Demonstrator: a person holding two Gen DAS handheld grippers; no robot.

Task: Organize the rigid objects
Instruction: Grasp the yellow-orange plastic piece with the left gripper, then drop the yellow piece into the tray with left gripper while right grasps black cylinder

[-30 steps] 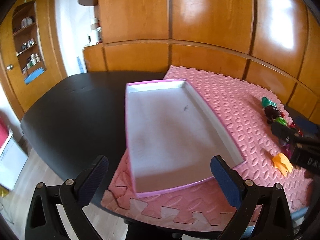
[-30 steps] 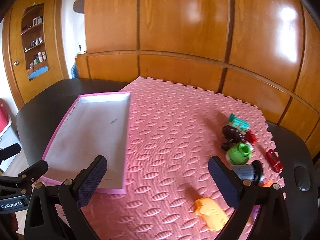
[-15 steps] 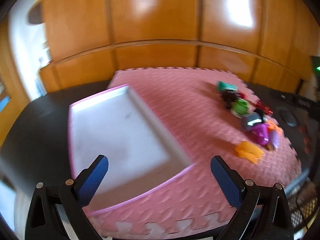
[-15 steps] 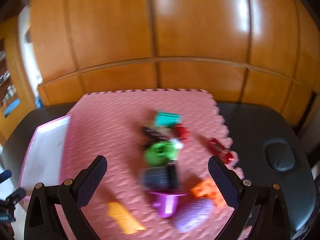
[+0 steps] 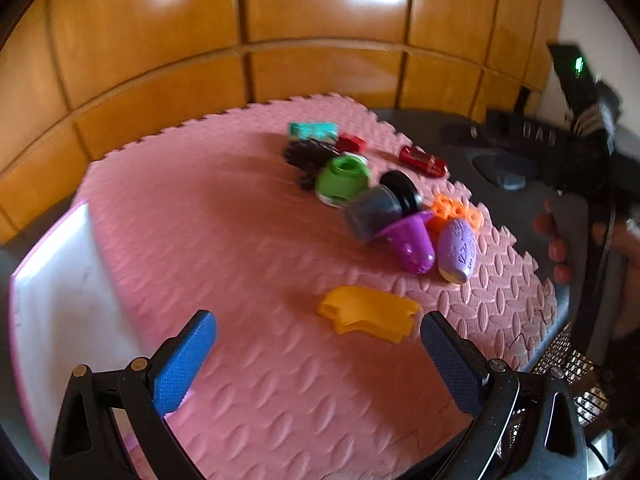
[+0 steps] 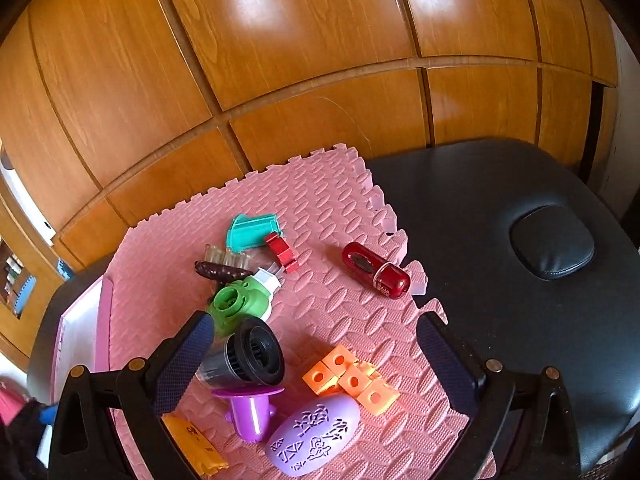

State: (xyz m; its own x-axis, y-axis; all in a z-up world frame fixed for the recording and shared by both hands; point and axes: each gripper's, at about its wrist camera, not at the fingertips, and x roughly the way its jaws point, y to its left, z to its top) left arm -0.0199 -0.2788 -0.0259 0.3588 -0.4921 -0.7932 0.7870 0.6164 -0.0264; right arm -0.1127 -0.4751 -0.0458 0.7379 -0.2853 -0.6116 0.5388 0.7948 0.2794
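here, pink-rimmed tray (image 5: 52, 300) bare inside, toys (image 6: 248, 304) on mat (image 5: 224, 216)

A home room is being suggested: glossy orange-brown wooden cabinet panelling (image 6: 280, 60) is filling the upper frame, a pink interlocking foam mat (image 6: 332, 208) being spread below.

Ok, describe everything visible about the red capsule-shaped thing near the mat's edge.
The red capsule is a glossy, rounded oblong that looks like hard plastic, dark metallic red with a dark oval patch on top and a seam setting off one end like a cap. It lies on its side on the pink foam mat, near the jagged edge by the black padded surface. It sits apart from the other toys, and neither claw touches it.
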